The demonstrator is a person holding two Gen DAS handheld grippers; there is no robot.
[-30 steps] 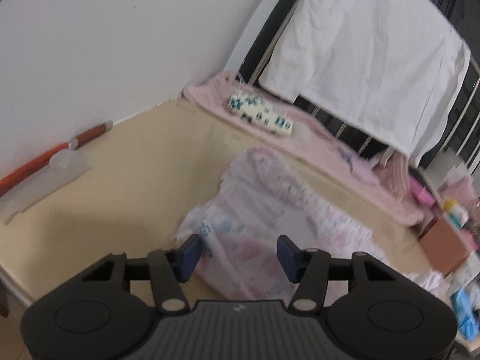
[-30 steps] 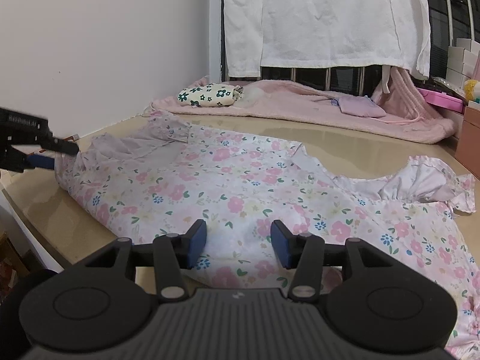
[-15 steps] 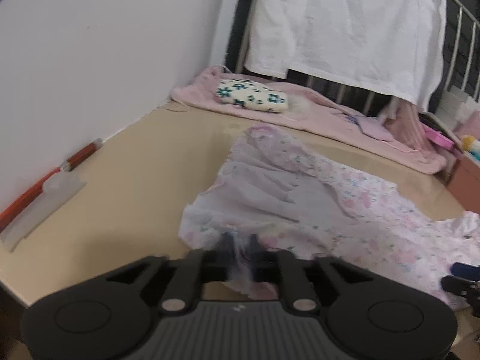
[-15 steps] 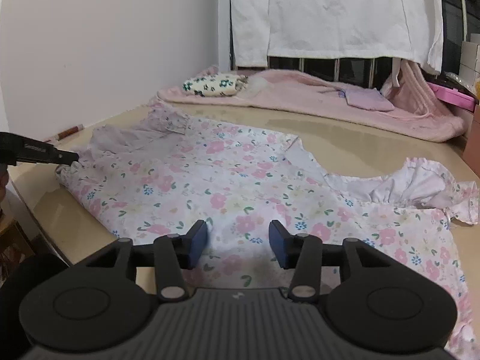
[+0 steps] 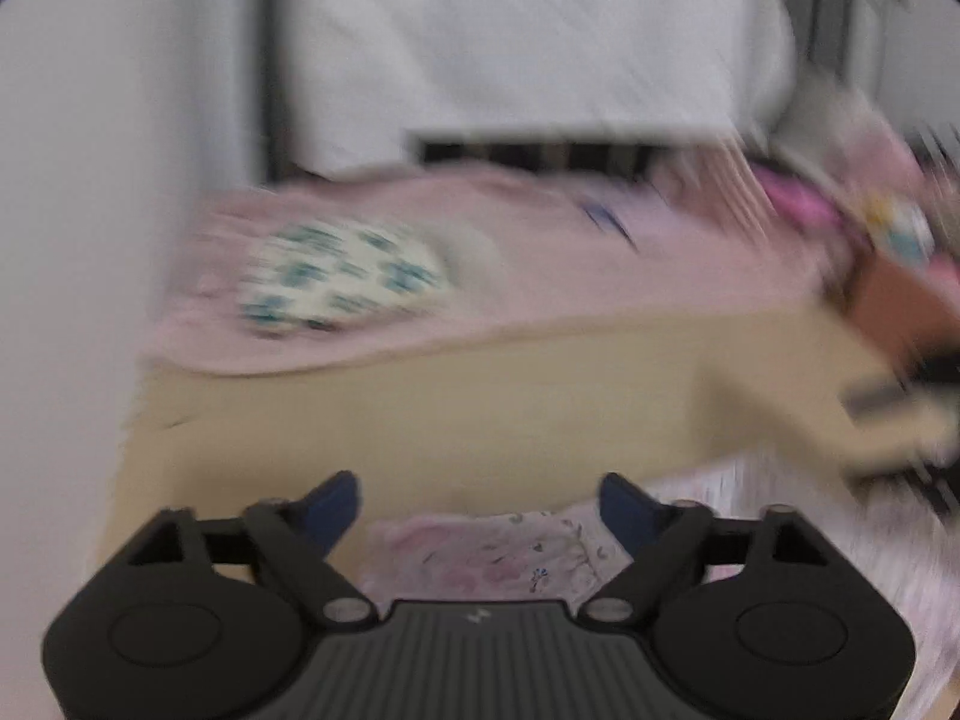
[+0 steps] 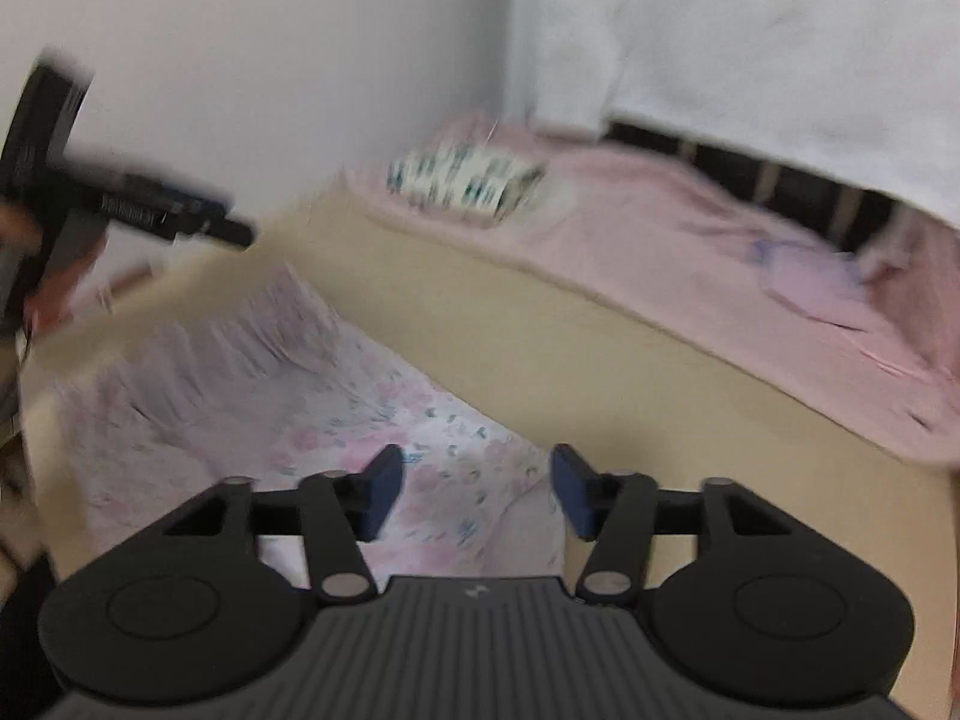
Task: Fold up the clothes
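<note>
Both pictures are blurry, so small details are hard to make out. The flowery dress (image 6: pixel 252 396) lies on the tan table (image 6: pixel 540 348), on the side nearest the cameras, and its far edge has a ruffle. In the right wrist view the dress looks folded over, but the blur hides how neatly. The right gripper (image 6: pixel 474 489) hangs above the dress with its blue pads apart and opening wider; cloth shows in the gap, but the pads do not pinch it. The left gripper (image 5: pixel 480 507) is spread very wide and opening too, and only a small bit of the dress (image 5: pixel 492 546) peeks out under it, the rest cut off by the black body of the claw. In the right wrist view the left gripper (image 6: pixel 180 219) also shows as a dark smear above the table's left end, with a bit of a hand behind it, too fuzzy to read. At the far side of the table lies a pink blanket (image 6: pixel 690 228) with a small folded green-flowered cloth (image 6: pixel 468 180) on top. Behind the table a white sheet (image 5: pixel 528 42) hangs over dark bars. A smeared dark shape at the table's right end in the left wrist view cannot be told.
</note>
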